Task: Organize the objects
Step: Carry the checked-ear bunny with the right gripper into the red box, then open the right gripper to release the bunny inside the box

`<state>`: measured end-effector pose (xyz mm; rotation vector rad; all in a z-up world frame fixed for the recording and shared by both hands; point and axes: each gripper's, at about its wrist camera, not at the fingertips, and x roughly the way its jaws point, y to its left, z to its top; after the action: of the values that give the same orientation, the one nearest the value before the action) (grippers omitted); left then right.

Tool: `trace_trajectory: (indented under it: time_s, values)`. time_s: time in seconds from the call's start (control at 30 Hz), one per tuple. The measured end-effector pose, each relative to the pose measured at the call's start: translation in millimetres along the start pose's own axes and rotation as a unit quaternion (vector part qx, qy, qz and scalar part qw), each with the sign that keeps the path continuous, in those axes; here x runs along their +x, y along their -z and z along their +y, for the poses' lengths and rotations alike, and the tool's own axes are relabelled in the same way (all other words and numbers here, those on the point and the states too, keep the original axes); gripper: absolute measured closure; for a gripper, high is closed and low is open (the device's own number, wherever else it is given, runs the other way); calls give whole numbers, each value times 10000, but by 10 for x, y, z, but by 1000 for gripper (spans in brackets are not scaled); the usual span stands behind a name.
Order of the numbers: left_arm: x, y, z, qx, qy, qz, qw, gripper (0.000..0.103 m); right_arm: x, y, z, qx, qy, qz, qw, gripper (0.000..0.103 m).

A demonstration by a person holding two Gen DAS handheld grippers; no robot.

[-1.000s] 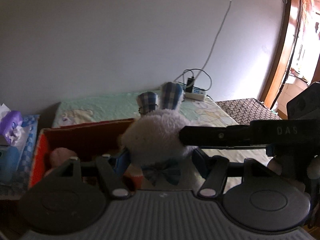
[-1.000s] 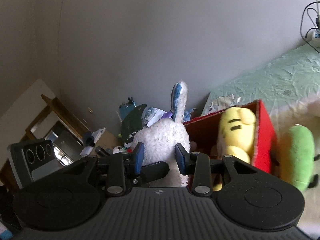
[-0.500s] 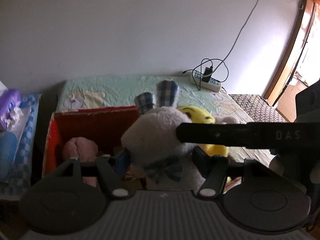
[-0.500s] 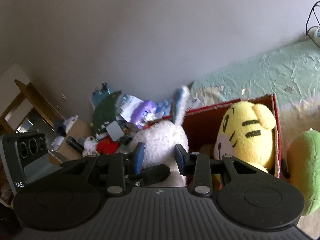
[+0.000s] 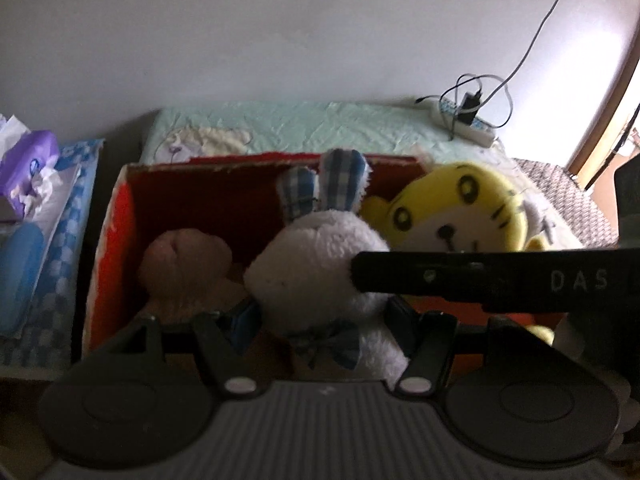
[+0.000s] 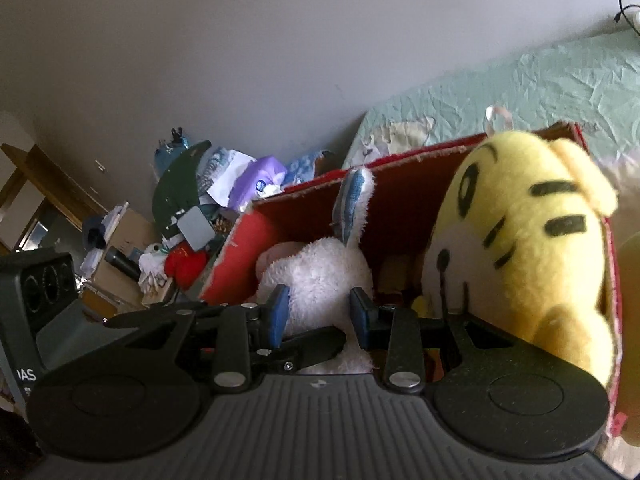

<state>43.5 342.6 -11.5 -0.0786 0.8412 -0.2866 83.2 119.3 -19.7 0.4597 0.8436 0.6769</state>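
A white plush rabbit (image 5: 320,256) with blue plaid ears is held by both grippers over a red cardboard box (image 5: 120,208). My left gripper (image 5: 322,320) is shut on its body near the plaid bow. My right gripper (image 6: 318,312) is shut on the rabbit (image 6: 320,276) from the other side; its black finger crosses the left wrist view. The rabbit sits low between the box walls (image 6: 400,168). A yellow tiger plush (image 5: 452,208) and a pink-brown plush (image 5: 184,264) are in the box. The tiger (image 6: 520,232) fills the right of the right wrist view.
The box rests on a bed with a pale green sheet (image 5: 304,124). A power strip with cables (image 5: 464,120) lies at the bed's far corner. Tissue packs and clutter (image 6: 224,188) pile left of the bed, and a green plush edge (image 6: 628,280) shows at right.
Both grippers have carried the rabbit forward and down into the red box. The tiger and the pink-brown plush have come into closer view.
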Motion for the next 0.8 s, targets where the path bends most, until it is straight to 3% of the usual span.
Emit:
trace_trajectory:
  time_s: [0.3, 0.8]
  values:
    - [83, 52, 39, 73, -389, 177, 9991, 36, 165, 15, 46, -79, 171, 111, 9998, 66]
    - [87, 30, 22, 100, -534, 269, 9982, 27, 118, 35, 120, -109, 354, -48, 9993, 62]
